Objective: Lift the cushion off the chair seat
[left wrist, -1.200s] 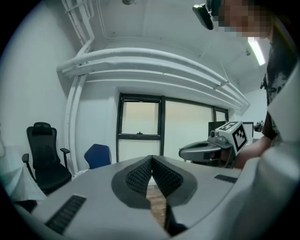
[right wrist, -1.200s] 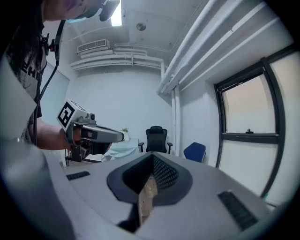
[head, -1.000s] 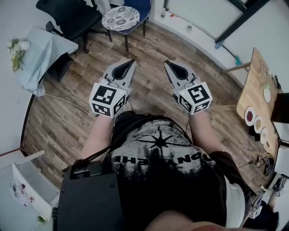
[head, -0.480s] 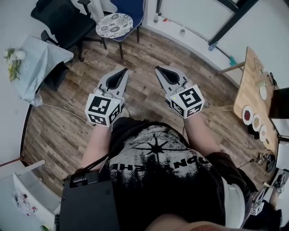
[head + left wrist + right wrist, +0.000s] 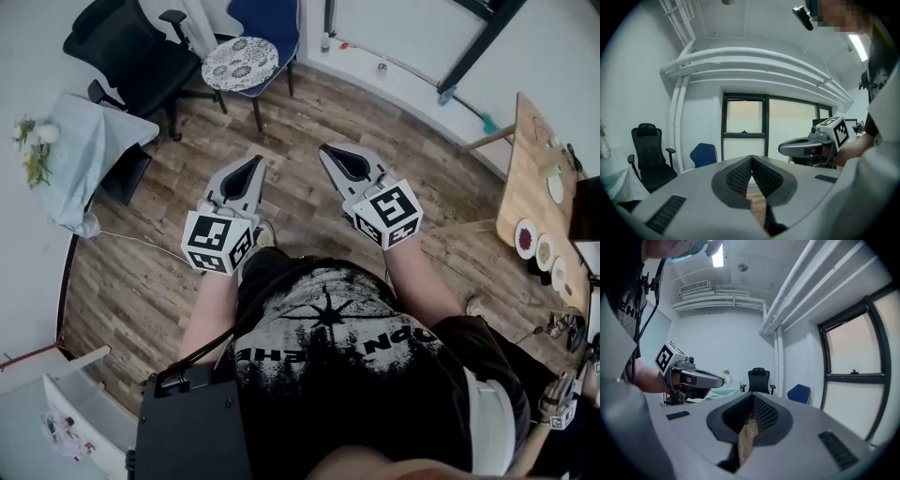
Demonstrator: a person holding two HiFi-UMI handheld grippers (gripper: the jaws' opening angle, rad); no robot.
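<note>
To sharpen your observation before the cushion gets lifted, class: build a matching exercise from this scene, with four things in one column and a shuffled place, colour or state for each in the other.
Things:
1. cushion
2. office chair
3. wooden table
4. left tool

Descriptions:
a. black, at the upper left of the head view
b. shut, nothing between its jaws
c. lying on the blue chair seat
d. at the right edge, bearing small dishes

Pairs: 1-c, 2-a, 3-d, 4-b.

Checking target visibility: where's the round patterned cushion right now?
Head view, top left of centre: the round patterned cushion lies on the blue chair seat, right of the black office chair.
</note>
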